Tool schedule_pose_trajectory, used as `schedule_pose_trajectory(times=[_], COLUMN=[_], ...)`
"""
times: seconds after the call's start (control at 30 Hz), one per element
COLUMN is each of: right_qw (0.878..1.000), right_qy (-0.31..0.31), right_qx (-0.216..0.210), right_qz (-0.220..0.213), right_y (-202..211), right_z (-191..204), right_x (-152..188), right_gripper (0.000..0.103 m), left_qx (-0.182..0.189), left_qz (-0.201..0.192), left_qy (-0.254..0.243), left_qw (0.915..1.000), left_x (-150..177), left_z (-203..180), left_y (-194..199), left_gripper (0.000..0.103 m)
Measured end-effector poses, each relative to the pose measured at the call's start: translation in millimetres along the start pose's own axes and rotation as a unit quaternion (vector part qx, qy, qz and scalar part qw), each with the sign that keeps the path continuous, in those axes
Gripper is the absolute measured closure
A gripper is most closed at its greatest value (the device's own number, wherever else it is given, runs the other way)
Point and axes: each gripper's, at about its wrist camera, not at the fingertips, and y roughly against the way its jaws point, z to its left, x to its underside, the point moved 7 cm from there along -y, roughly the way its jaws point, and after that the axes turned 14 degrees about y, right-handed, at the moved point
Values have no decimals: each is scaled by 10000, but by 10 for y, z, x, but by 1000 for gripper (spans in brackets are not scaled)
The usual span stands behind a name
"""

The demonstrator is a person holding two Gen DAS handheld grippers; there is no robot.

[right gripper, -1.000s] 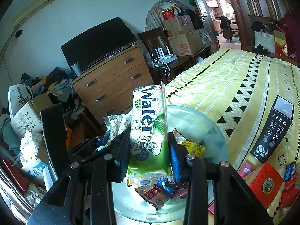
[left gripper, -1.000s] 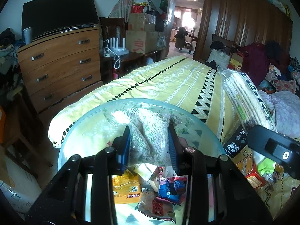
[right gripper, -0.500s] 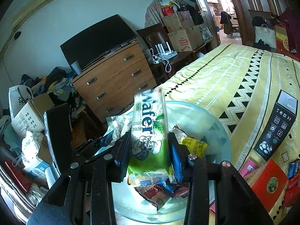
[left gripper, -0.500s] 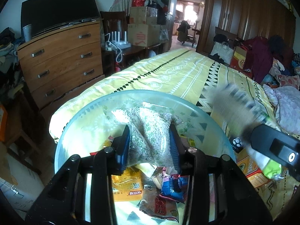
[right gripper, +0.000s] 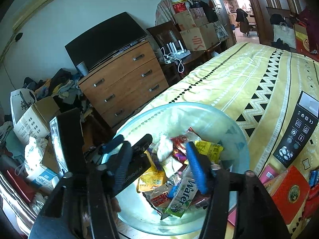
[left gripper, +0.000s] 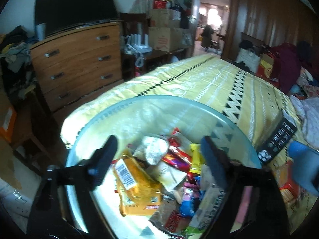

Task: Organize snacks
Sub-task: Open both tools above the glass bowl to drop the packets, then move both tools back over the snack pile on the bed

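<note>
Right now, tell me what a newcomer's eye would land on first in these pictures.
First, the clear glass bowl at the near corner of the yellow patterned bed, heaped with bright snack packets, a green Wafer pack lying on top. Both grippers hover over it, jaws opening, nothing between them. Behind stands a wooden dresser bearing a dark TV.

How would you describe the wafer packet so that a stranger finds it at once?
Find the yellow patterned bed, then the clear glass bowl at its near end, full of snacks. The wafer packet lies at the near side of the pile: a long green and white pack, the only one with "Wafer" printed in big letters.
</note>
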Motion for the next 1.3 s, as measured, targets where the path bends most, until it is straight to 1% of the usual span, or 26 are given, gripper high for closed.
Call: schedule_pose_trajectory(times=[0.03,0.07,0.1,0.2,0.27,0.43,0.53,0.6,0.67,0.77,0.83,0.87,0.9,0.93,0.97,1.03,1.07,1.1,1.17,1.2,1.27,1.3], right_qw=[10000,9999,9999,9988,9973,9890,9856,9842,9836,9777,9727,9698,9675,9643,9599,9524,9496,9447,9388,9352,9293,9280], right_qy=[33,58,90,219,277,516,531,469,315,126,-65,-326,-510,-654,-809,-1101,-1150,-1215,-1374,-1436,-1498,-1540], right_qx=[53,93,140,419,629,1225,1434,1579,1713,2098,2302,2363,2395,2459,2543,2655,2717,2833,2941,3021,3164,3187], right_qz=[-3,-25,-39,-88,-241,-653,-719,-653,-478,-43,285,514,633,739,855,1016,1058,1117,1156,1161,1179,1164], right_y=[20,42,69,181,318,754,962,1102,1214,1407,1498,1574,1630,1688,1764,1934,1986,2064,2173,2241,2358,2399], right_z=[10,20,23,22,4,-60,-168,-318,-502,-840,-1048,-1202,-1300,-1388,-1483,-1673,-1725,-1812,-1961,-2039,-2174,-2207], right_x=[9,16,22,30,20,76,208,424,694,1339,1755,2086,2298,2486,2702,3094,3189,3346,3563,3669,3851,3922], right_gripper=[21,12,10,10,10,9,6,5,5,5,5,5,5,5,5,5,5,5,5,5,5,5], left_qx=[-30,-59,-76,-61,-2,137,268,368,473,766,1158,1374,1659,1868,2095,2640,2820,3032,3269,3303,3325,3287], left_qz=[-42,-73,-76,-83,-103,-189,-197,-197,-176,-138,63,188,310,367,447,639,670,699,883,1107,1384,1630], left_qy=[29,70,115,253,286,216,140,61,4,-157,-482,-642,-896,-1120,-1364,-1913,-2160,-2528,-3009,-3156,-3253,-3347], left_qw=[10000,9999,9999,9996,9995,9995,9993,9991,9987,9968,9921,9883,9816,9753,9672,9432,9324,9161,8915,8826,8743,8679], left_x=[-5,-7,-8,-8,4,39,74,115,161,308,532,643,802,933,1082,1459,1609,1823,2160,2365,2585,2736], left_z=[14,33,49,63,29,-147,-273,-383,-503,-754,-1061,-1207,-1429,-1604,-1799,-2217,-2359,-2546,-2798,-2928,-3068,-3142], left_y=[8,20,32,74,123,245,322,375,422,528,621,672,760,849,954,1201,1294,1387,1413,1316,1099,916], left_gripper=[7,6,5,4,4,3,2,2,2,2,3,4,4,4,4,5,5,5,5,5,5,7])
